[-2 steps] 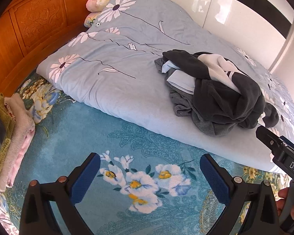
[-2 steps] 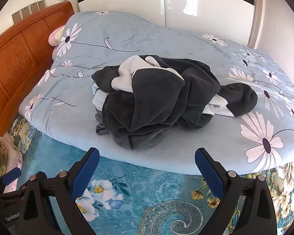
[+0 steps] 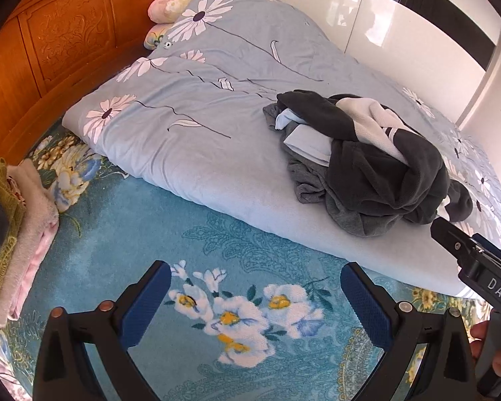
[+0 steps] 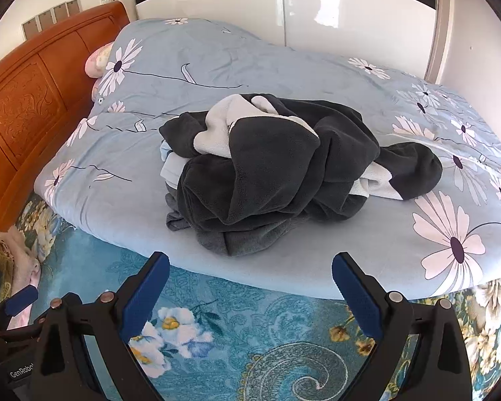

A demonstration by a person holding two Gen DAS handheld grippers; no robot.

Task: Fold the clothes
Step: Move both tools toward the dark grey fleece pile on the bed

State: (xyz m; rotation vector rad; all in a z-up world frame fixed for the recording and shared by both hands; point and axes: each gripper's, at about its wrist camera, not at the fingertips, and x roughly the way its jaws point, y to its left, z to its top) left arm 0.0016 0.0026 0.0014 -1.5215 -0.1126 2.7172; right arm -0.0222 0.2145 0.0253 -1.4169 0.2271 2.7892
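While the bed (image 4: 83, 307) is carrying a pale blue duvet (image 4: 217, 73), a heap of dark and light clothes (image 4: 284, 173) is lying on it near the front edge, and both hand-held grippers, left (image 3: 255, 297) and right (image 4: 250, 287), are hovering spread apart, empty.

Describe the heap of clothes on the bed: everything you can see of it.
The clothes heap is a crumpled, unfolded mound resting on the pale blue flowered quilt, near its front edge. On top lies a dark charcoal fleece-like garment with cream-white panels; a sleeve trails off to the right. Beneath it a lighter grey knit piece pokes out at the front, and a pale blue item shows on the left. Neither gripper touches it; both stand open over the teal sheet in front.
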